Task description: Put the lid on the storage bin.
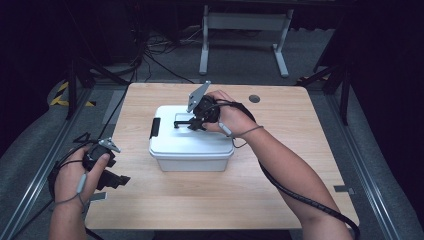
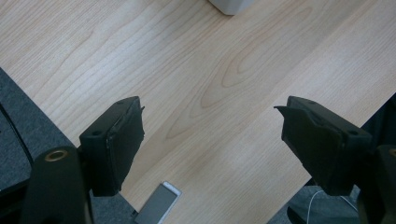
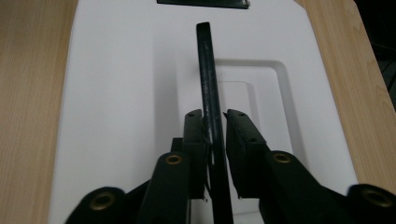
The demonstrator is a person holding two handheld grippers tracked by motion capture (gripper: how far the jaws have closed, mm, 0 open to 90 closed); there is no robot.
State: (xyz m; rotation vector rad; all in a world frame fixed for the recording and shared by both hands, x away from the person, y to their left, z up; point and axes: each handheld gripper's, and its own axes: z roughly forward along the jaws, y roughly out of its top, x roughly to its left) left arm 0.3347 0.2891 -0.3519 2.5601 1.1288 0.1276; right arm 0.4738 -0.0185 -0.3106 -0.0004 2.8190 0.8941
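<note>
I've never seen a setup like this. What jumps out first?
A white lidded box sits mid-table, and the right gripper above it pinches the lid's upright black handle. The left gripper waits open over bare wood near the table's left edge.

The right gripper (image 3: 215, 122) is clamping its two black jaws onto a thin black handle (image 3: 208, 79), which is standing on edge and running away toward twelve o'clock. Beneath it a white box lid (image 3: 116, 93) is lying flat, with a rectangular recess (image 3: 275, 102) moulded in around the handle. A black latch (image 3: 202, 3) is sitting at twelve o'clock. The wooden table (image 3: 28, 102) is showing at nine and three o'clock.
</note>
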